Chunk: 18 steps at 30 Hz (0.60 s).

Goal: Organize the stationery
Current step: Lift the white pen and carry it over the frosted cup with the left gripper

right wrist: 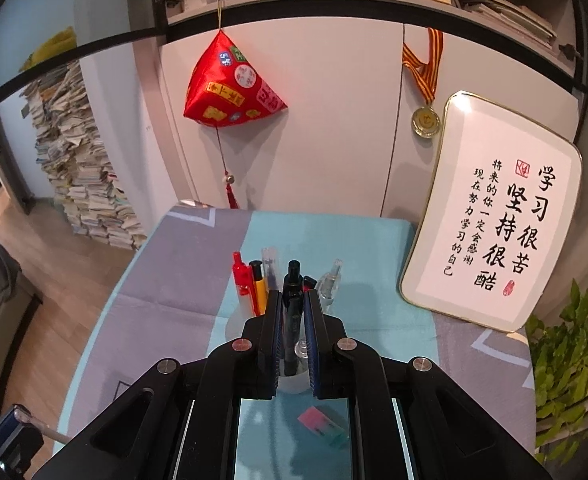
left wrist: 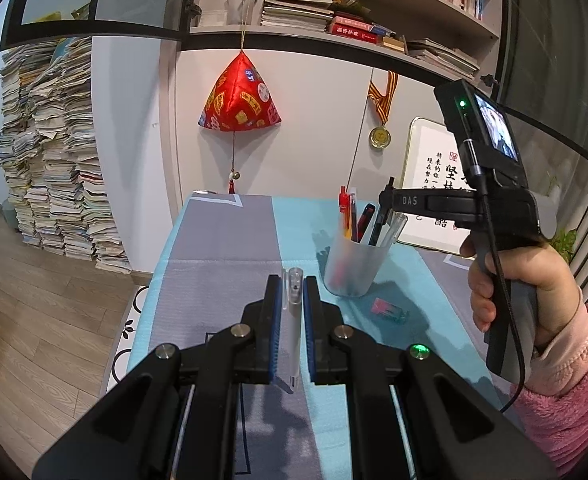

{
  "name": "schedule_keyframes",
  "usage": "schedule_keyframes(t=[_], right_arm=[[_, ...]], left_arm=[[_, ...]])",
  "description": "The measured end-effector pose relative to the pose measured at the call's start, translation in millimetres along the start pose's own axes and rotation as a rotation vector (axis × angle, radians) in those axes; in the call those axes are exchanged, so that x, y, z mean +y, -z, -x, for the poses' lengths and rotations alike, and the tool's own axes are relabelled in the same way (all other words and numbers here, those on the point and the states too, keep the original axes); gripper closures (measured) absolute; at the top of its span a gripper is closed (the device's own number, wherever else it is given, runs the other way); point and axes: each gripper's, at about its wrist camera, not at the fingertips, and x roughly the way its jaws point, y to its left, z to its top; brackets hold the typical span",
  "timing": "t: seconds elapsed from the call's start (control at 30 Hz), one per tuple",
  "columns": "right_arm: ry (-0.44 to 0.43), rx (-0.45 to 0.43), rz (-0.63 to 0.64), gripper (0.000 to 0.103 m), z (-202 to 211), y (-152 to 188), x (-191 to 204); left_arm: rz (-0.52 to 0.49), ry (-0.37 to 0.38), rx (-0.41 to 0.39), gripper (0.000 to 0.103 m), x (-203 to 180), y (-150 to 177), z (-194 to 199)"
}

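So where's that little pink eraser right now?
The pink eraser lies flat on the turquoise cloth, just in front of the frosted pen cup; in the right wrist view it shows below the right tongs.

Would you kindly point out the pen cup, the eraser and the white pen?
pen cup point(left wrist: 350, 268), left wrist view, frosted wall.
eraser point(right wrist: 326, 426), right wrist view, pink-green top.
white pen point(left wrist: 293, 320), left wrist view, barrel.
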Motion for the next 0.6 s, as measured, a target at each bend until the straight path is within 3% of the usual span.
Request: schedule_keyframes(t=[0.6], right_arm=[[-0.054,-0.034,-0.04,0.091,30.8,6.0,-12.4]], left_arm=[[-0.023,0.006,-0.013,0.094,-10.4,-3.4,6.9]])
